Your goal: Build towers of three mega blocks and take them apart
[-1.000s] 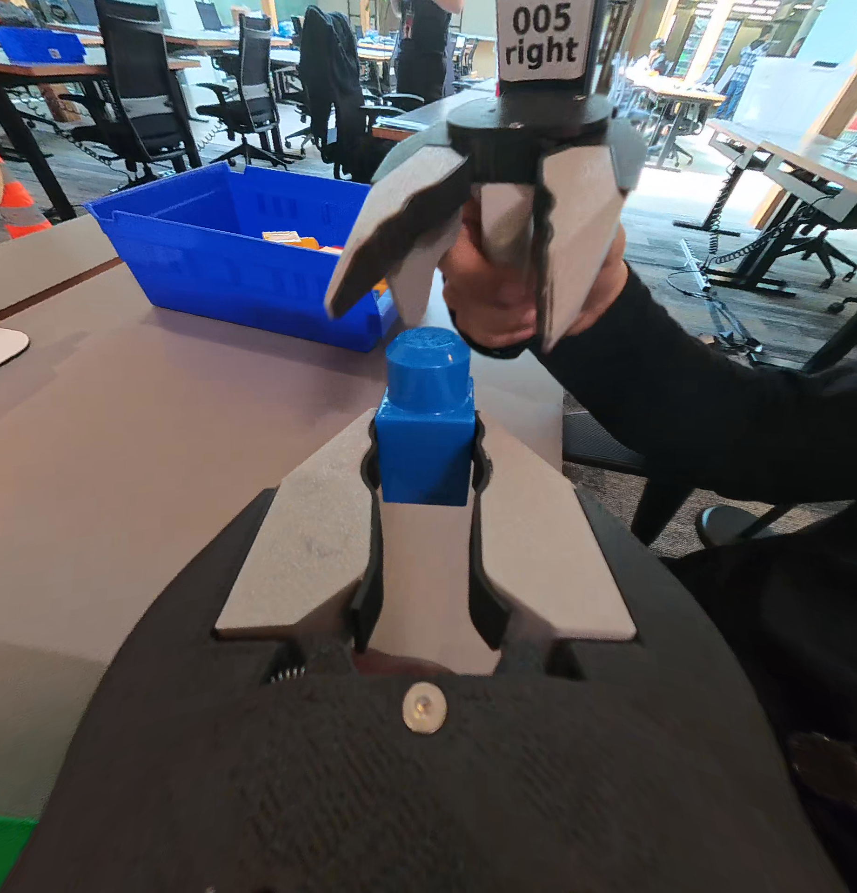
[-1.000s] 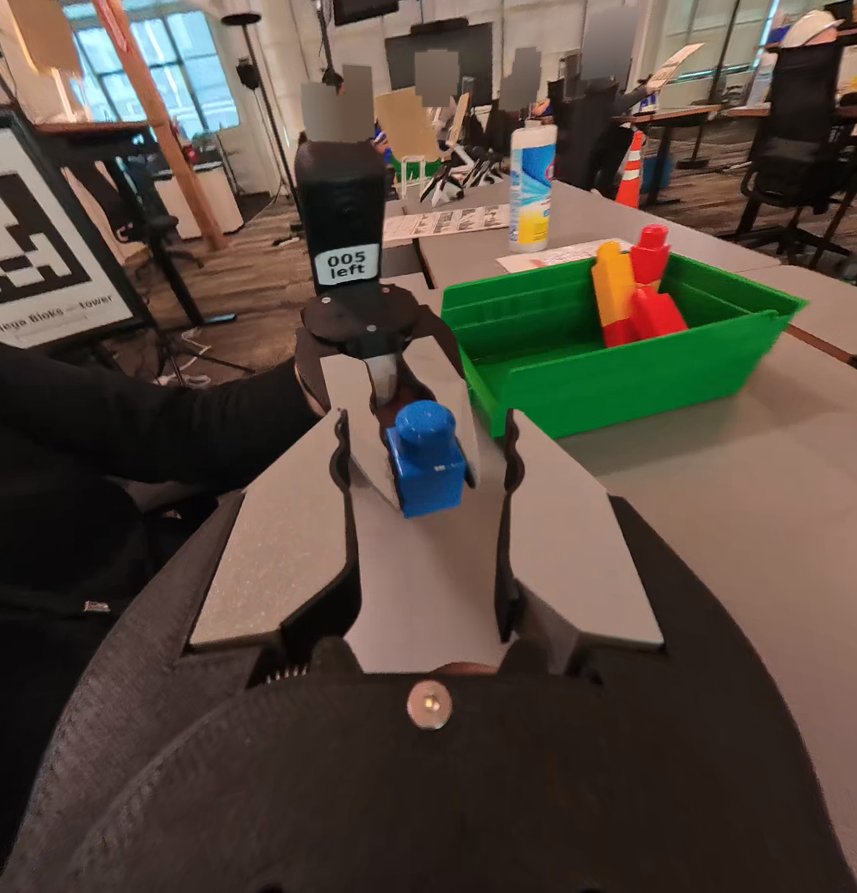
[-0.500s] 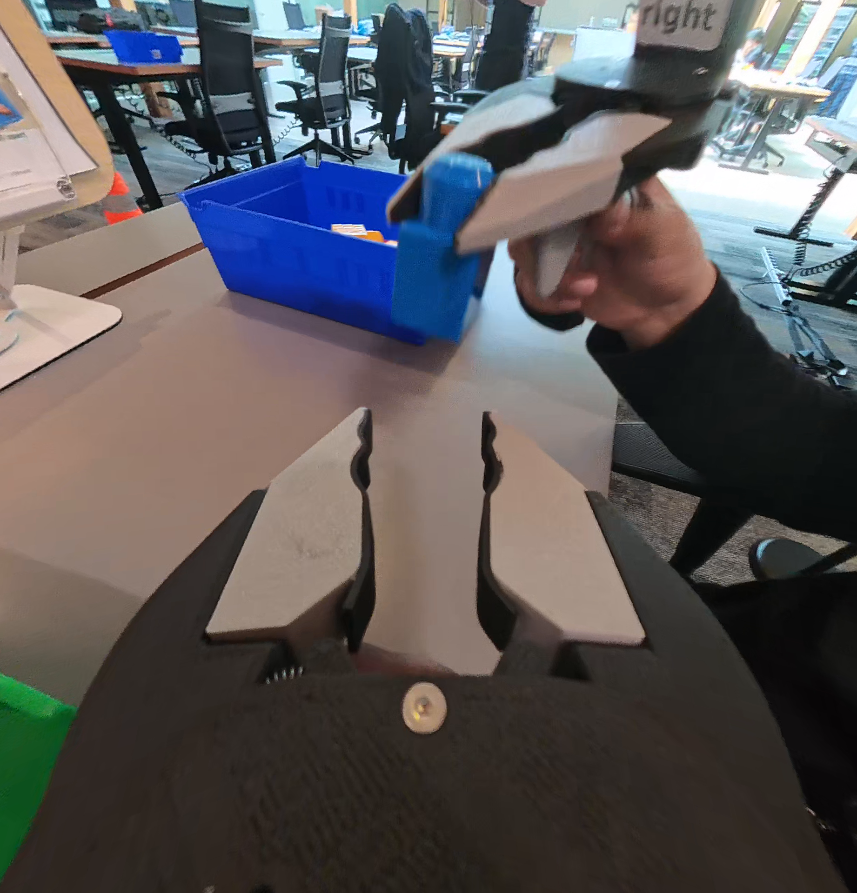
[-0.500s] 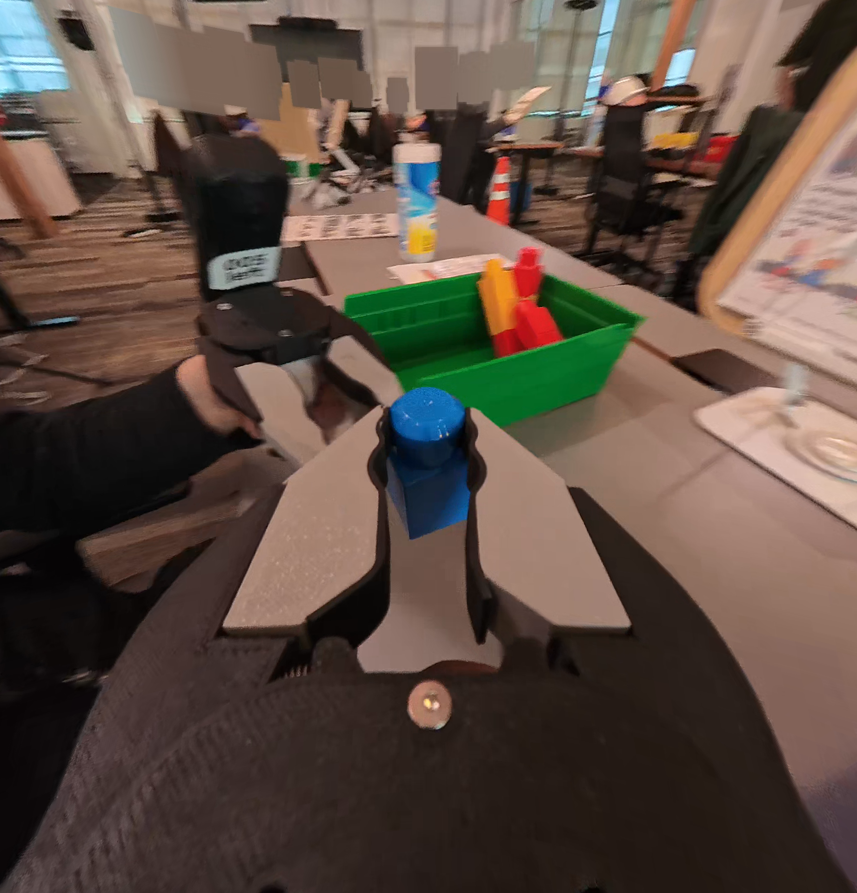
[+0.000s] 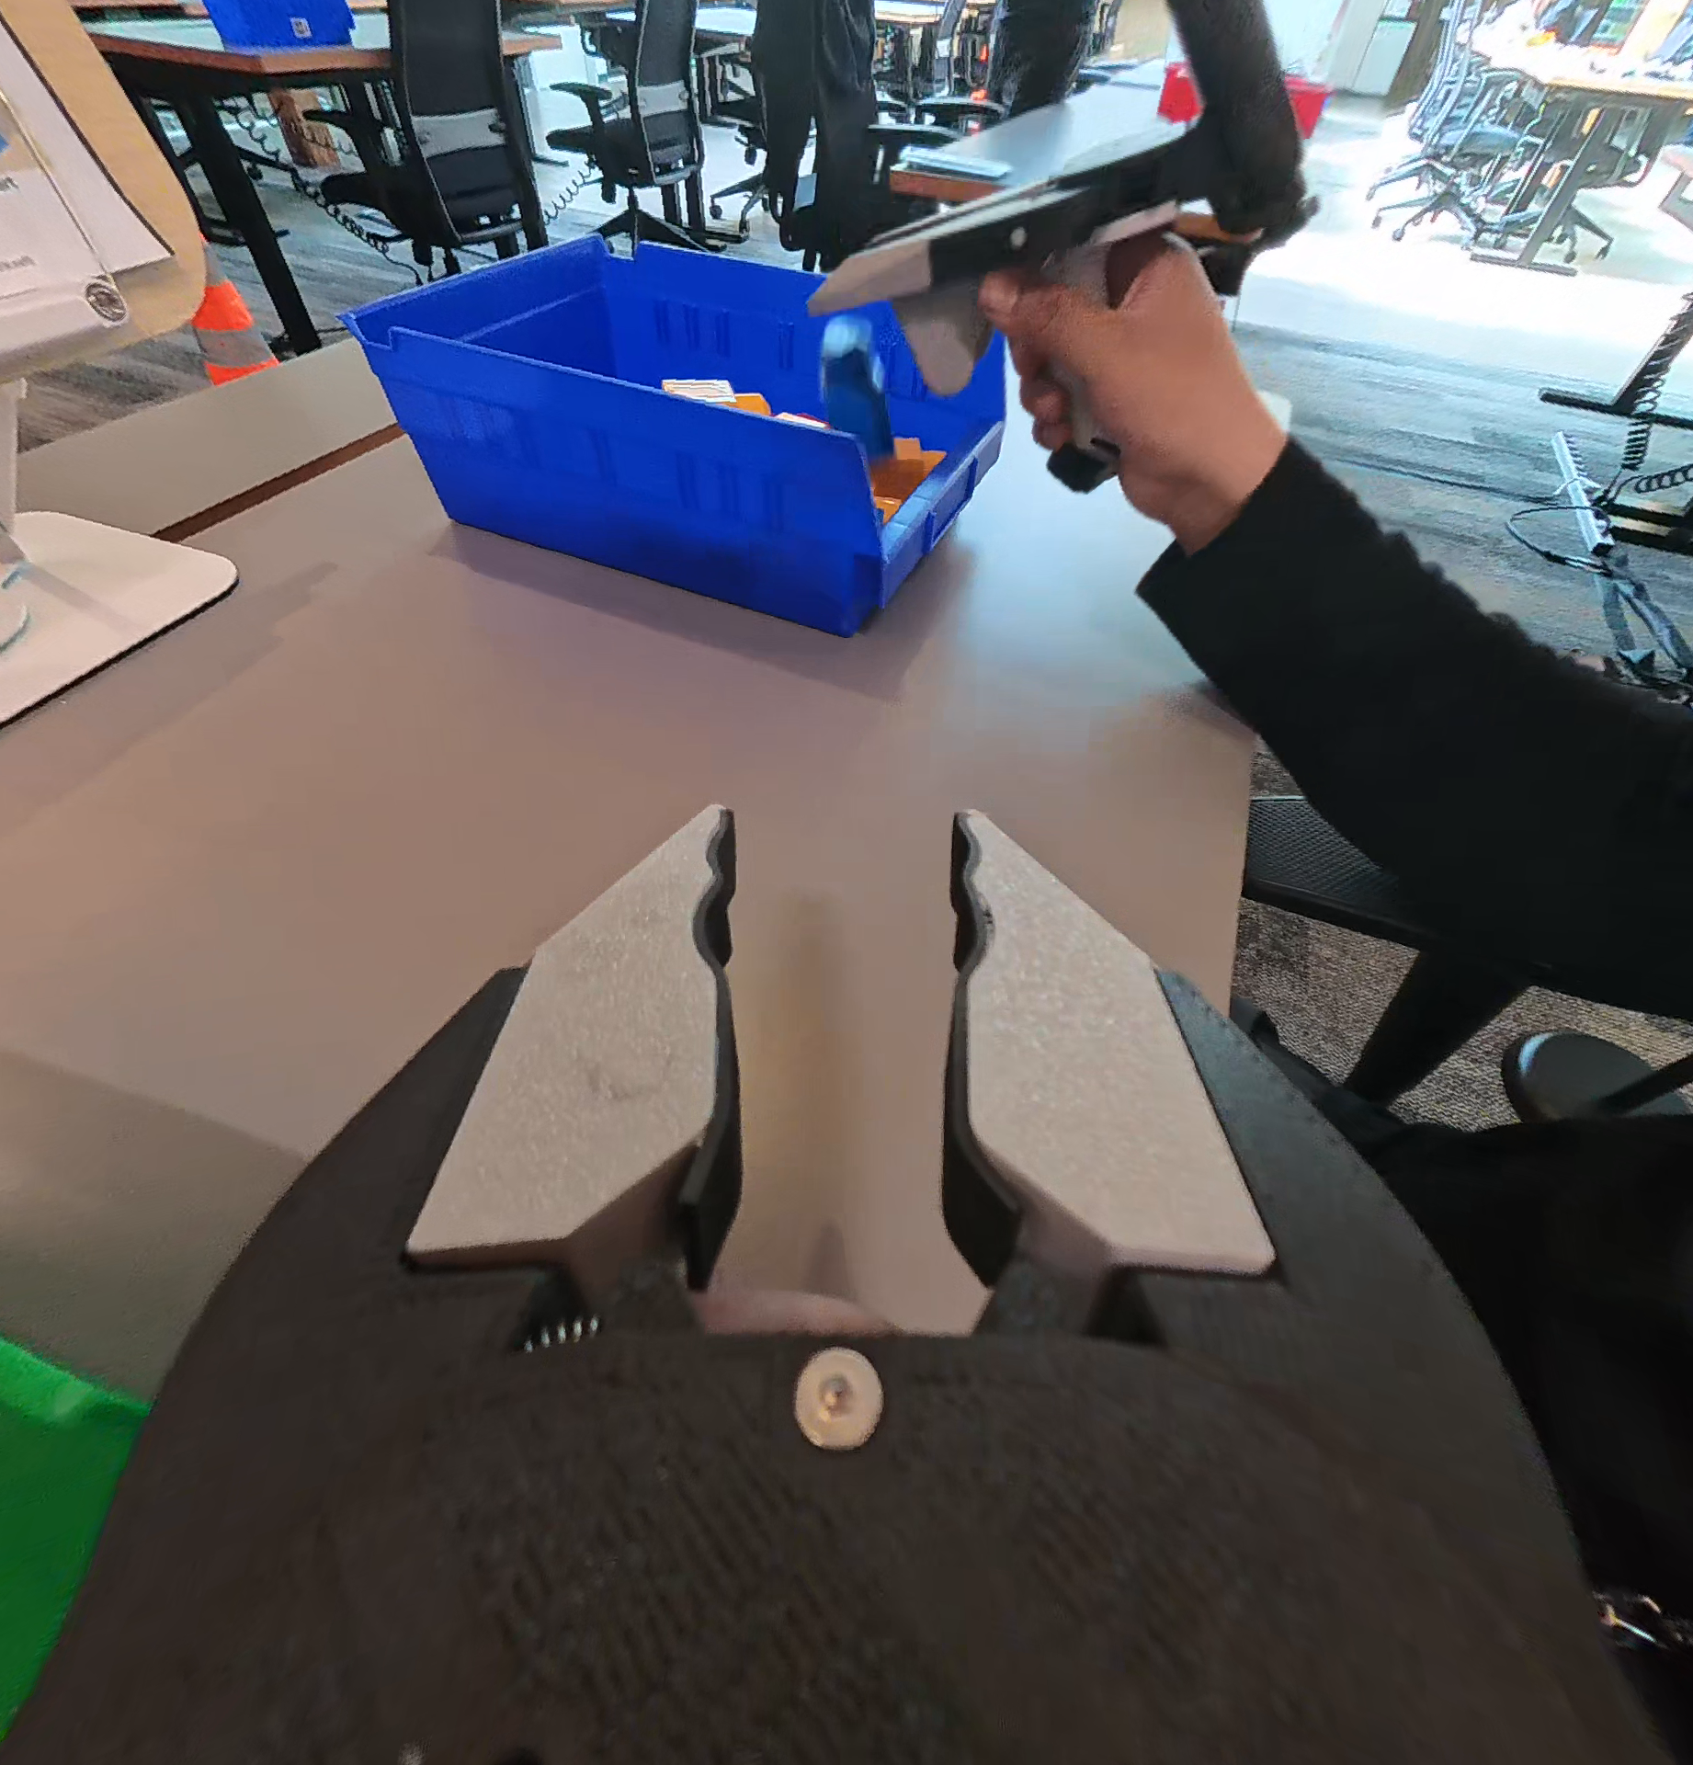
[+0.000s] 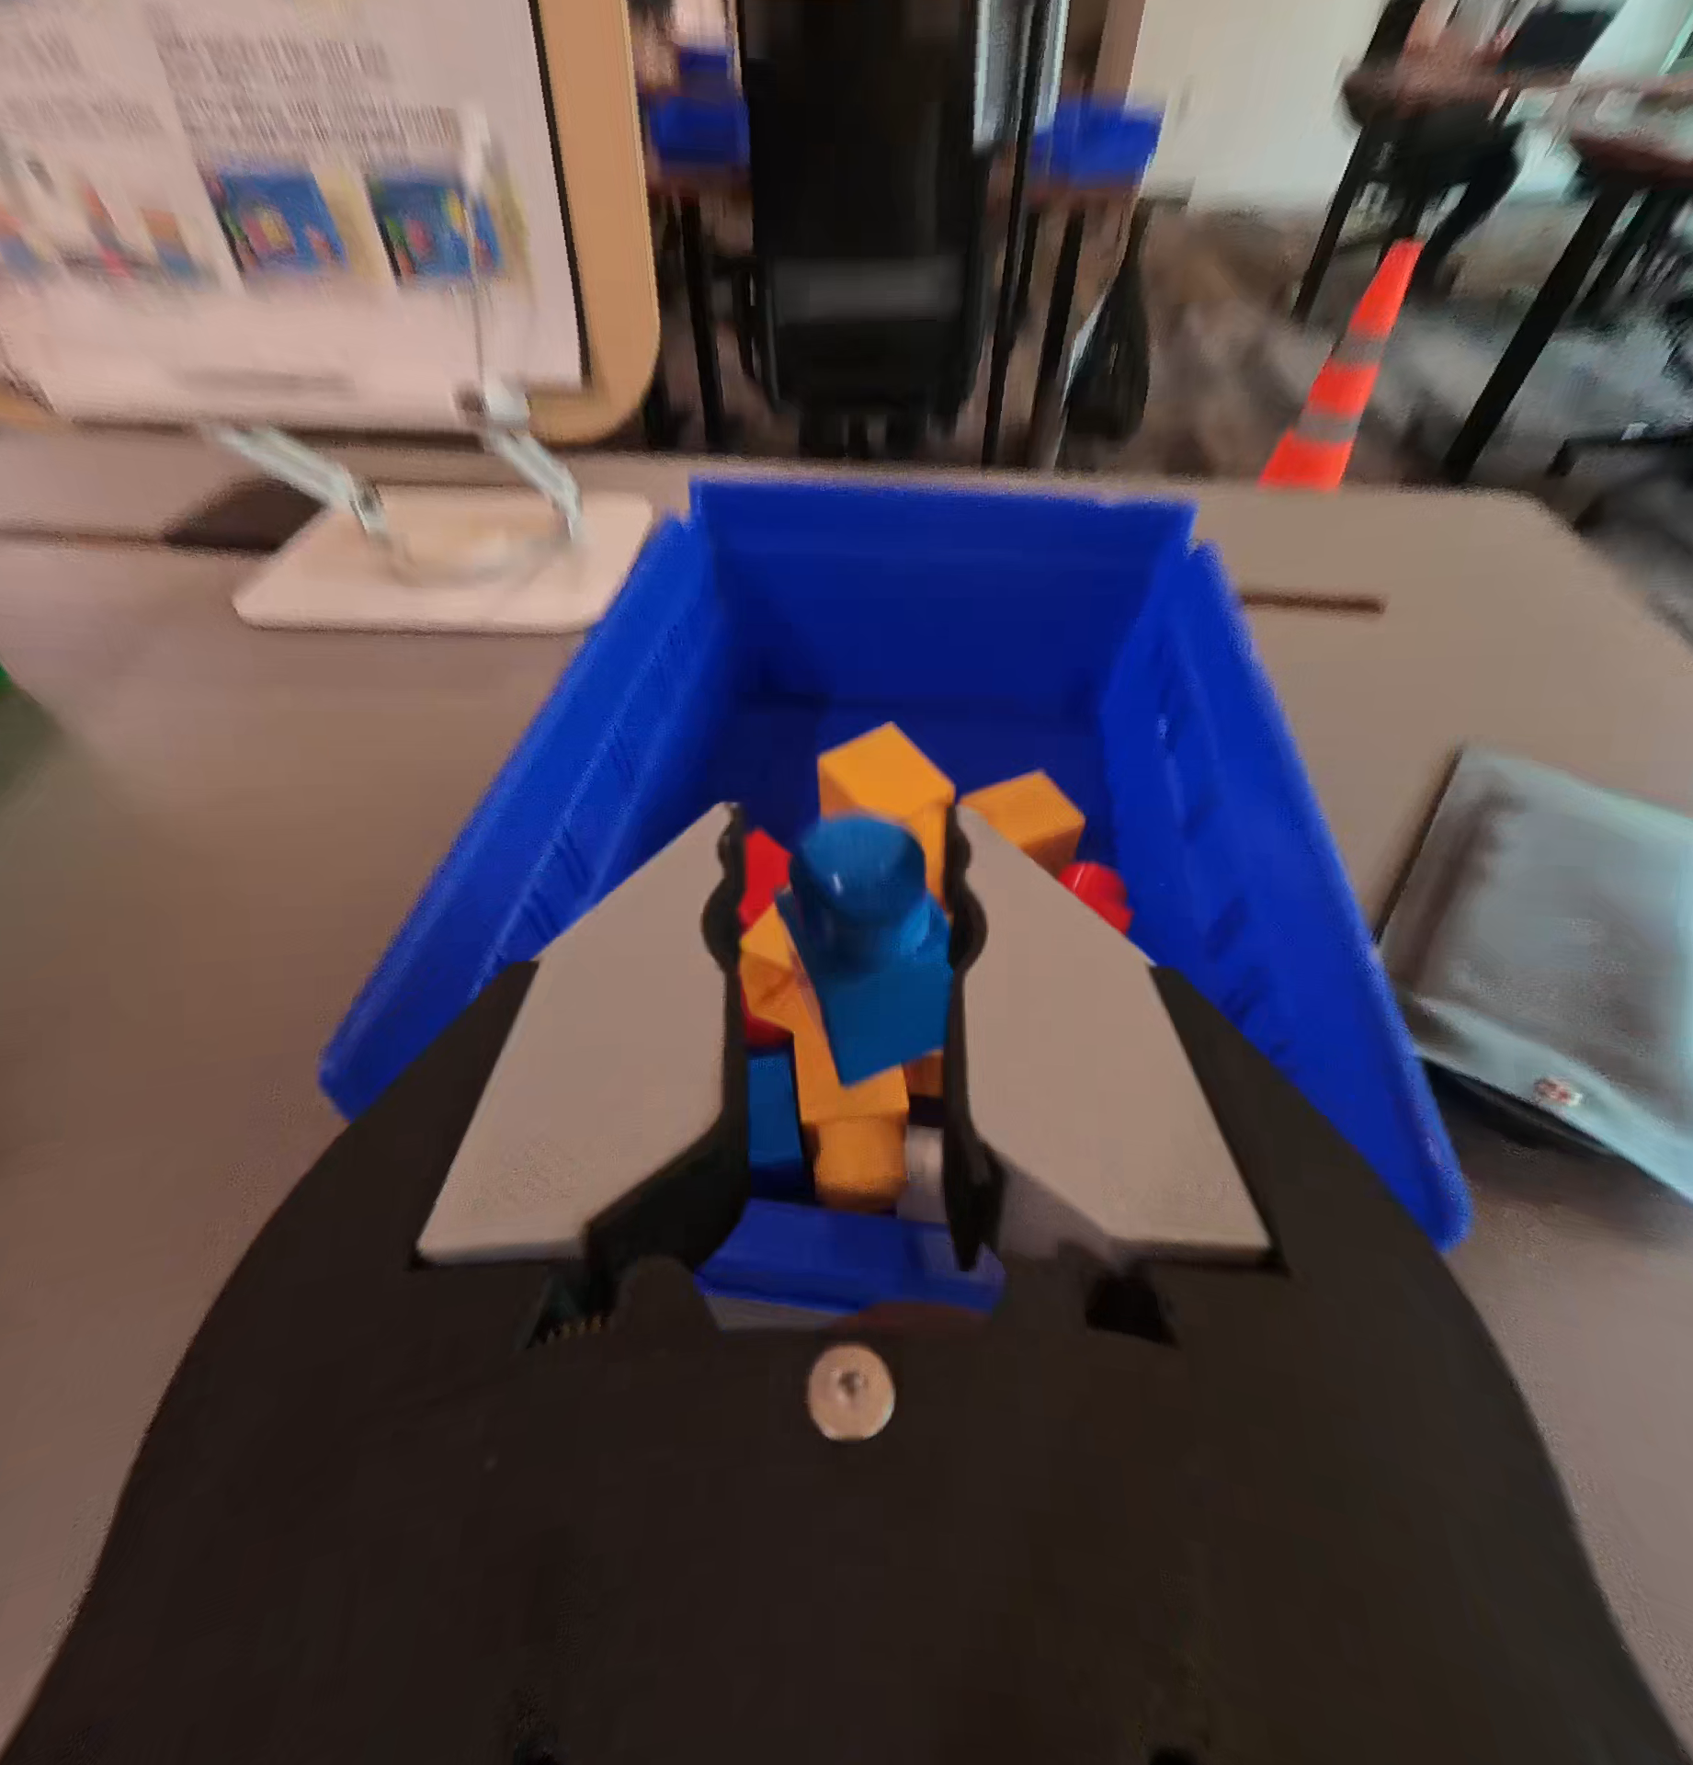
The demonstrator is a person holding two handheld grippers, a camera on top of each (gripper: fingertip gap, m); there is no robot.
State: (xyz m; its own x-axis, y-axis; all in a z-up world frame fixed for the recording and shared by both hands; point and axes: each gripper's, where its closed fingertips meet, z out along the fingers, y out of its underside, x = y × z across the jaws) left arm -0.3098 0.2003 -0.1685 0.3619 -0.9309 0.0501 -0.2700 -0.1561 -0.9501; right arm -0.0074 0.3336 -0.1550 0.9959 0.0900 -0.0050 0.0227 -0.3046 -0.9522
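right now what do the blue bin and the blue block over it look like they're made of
Blue bin: looks like rigid moulded plastic, semi-matte, judging by its thin ribbed walls and uniform colour.
Blue block: probably hard plastic with a slight gloss, going by a small highlight on its round stud and crisp edges. Motion blur leaves finer texture unclear.

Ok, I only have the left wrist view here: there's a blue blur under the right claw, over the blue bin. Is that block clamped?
Observer: It looks loose. In the right wrist view the right claw stands open, and the blue block is tilted between its fingers with a gap on one side.
Operator: What's under it?
Observer: The blue bin holds a loose pile of orange blocks, red blocks and a second blue block.
Operator: Anything beside the bin?
Observer: A grey pouch lies close beside it.
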